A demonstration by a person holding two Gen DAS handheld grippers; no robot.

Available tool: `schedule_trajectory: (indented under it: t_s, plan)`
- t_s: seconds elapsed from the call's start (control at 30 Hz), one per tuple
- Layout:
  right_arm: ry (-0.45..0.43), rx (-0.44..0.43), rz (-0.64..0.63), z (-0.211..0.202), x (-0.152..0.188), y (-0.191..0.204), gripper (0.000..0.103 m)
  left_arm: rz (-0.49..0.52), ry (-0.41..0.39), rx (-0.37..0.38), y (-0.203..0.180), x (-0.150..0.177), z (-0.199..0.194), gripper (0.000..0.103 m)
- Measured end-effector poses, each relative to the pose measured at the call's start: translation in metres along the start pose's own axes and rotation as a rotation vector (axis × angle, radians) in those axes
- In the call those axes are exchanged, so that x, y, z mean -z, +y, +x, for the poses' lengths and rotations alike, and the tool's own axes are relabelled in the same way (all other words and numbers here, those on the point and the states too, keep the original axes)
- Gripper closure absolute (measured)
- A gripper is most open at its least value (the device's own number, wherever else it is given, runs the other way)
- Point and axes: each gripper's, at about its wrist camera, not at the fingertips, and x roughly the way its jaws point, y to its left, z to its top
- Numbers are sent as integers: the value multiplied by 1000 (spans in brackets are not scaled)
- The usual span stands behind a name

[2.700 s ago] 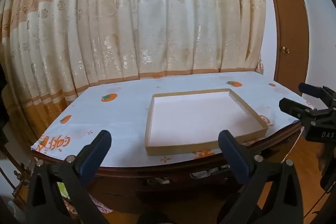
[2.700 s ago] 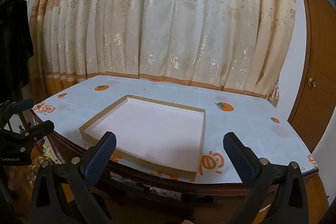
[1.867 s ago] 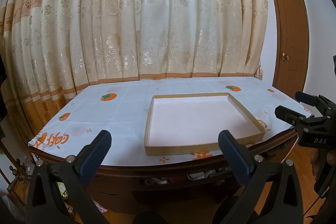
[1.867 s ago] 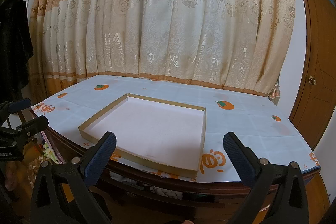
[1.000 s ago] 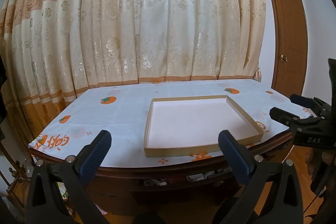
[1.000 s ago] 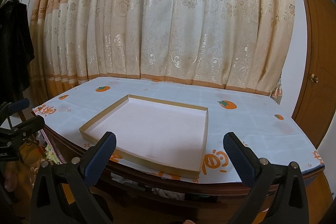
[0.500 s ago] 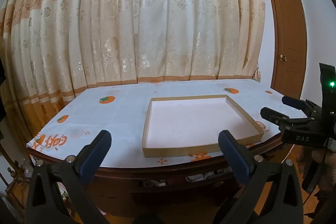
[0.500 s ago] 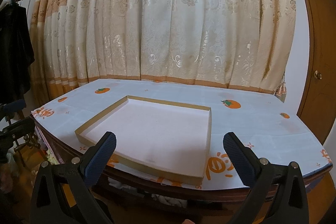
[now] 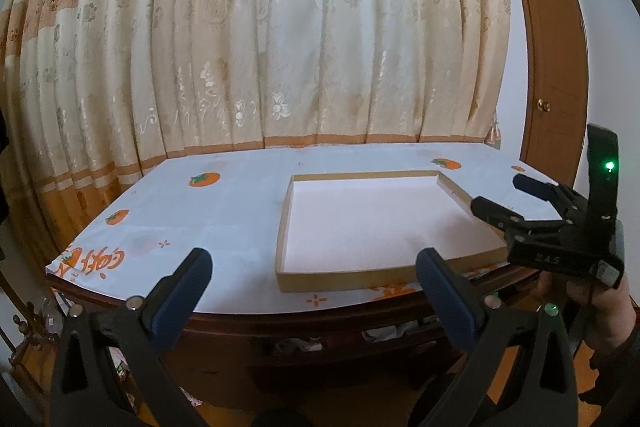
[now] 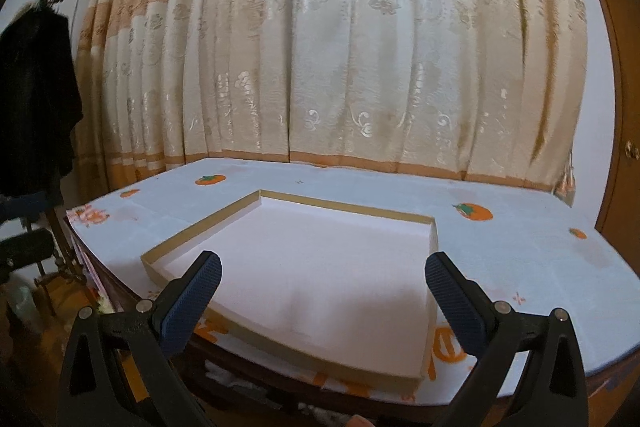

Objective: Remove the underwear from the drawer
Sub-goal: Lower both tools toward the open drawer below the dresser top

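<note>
1. Tongs first: the left gripper point(image 9: 312, 275) is held with its jaws spread wide and nothing between them, at the bottom of the left wrist view; the right gripper point(image 10: 322, 277) is likewise released and empty.
2. Underwear is not clearly seen. Only pale crumpled fabric point(image 9: 384, 331) is glimpsed in the drawer gap point(image 9: 304, 345) under the table edge, lower centre of the left wrist view; what it is cannot be told.
3. A shallow cardboard tray point(image 9: 452, 187), with nothing in it, is laid on the persimmon-print tablecloth point(image 9: 224, 211), centre right of the frame.
4. The task is judged not yet begun: both tongs are held apart from the drawer.
5. Risk: the drawer is barely ajar and shadowed, so the front could be struck, or the wrong cloth pinched.
6. Risk: the overhanging tablecloth could be snagged and the tray dragged.
</note>
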Motion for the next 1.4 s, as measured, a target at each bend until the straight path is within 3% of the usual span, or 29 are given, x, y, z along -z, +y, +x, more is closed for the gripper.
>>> schedule_trajectory:
  t_s: [0.2,0.37,0.47,0.63,1.03,1.4]
  plan:
    - [-23,-23,-27,19,8,-3,0,-14,23,-9,9,8,11,0]
    - [-47,12,-23,37,12,-16,0,-17,39,-26,16,15,20,0]
    - [-103,-47,2,28,19,-17,0,-27,37,-31,19,19,22,0]
    - [-149,-110,-91,13,43,8,0,-35,37,-46,23,23,28,0]
    - [-228,-90,-209,14,80,36,0,-67,42,-55,36,31,32,0]
    - [-247,-97,-213,23,93,27,0,-78,55,-71,47,33,38,0]
